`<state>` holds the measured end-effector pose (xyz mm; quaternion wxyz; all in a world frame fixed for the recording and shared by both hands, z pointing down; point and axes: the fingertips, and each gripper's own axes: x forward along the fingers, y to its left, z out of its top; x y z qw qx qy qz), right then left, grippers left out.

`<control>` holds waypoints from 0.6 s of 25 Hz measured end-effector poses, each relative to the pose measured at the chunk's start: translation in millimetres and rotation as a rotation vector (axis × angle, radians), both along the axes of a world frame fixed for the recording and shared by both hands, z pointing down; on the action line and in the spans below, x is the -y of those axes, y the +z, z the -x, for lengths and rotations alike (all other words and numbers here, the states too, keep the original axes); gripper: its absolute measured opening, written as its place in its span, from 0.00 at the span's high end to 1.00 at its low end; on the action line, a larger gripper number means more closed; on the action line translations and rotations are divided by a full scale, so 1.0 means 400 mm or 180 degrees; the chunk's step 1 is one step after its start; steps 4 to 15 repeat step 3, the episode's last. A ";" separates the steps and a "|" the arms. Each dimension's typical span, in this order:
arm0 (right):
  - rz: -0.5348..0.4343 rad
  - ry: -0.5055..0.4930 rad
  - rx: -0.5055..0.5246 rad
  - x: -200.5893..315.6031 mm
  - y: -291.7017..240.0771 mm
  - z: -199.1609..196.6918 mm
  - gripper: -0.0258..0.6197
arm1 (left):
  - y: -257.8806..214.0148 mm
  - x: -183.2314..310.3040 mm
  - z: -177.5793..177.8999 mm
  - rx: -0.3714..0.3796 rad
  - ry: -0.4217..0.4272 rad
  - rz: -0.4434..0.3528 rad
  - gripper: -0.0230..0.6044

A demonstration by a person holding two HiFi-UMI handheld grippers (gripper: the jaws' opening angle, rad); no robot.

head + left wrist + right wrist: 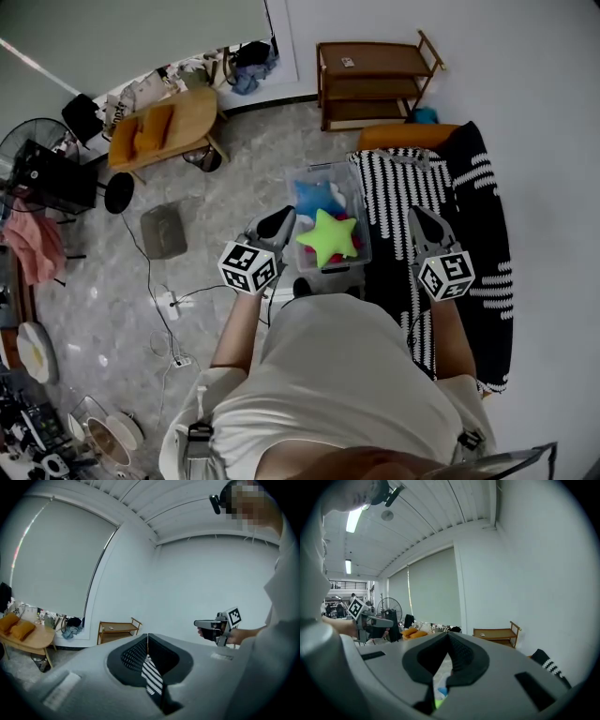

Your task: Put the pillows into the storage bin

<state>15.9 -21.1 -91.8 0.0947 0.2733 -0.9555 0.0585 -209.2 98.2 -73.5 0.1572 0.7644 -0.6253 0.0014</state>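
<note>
A clear storage bin stands on the floor in front of me. Inside it a green star pillow lies on top, with a blue pillow behind it. My left gripper is held level above the bin's left edge, shut and empty; in its own view the jaws meet at the tip. My right gripper hovers to the right of the bin, over the striped blanket, shut with nothing in it. A bit of green and blue shows below its jaws.
The black-and-white striped blanket covers a seat along the right wall. A wooden shelf stands behind the bin. A wooden table with orange cushions, a grey box and floor cables lie to the left.
</note>
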 end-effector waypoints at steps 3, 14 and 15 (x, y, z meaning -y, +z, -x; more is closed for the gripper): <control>-0.0004 0.0012 0.0008 0.000 -0.006 -0.002 0.96 | -0.001 -0.003 0.000 -0.0011 0.0000 0.0001 0.93; -0.0004 0.0012 0.0008 0.000 -0.006 -0.002 0.96 | -0.001 -0.003 0.000 -0.0011 0.0000 0.0001 0.93; -0.0004 0.0012 0.0008 0.000 -0.006 -0.002 0.96 | -0.001 -0.003 0.000 -0.0011 0.0000 0.0001 0.93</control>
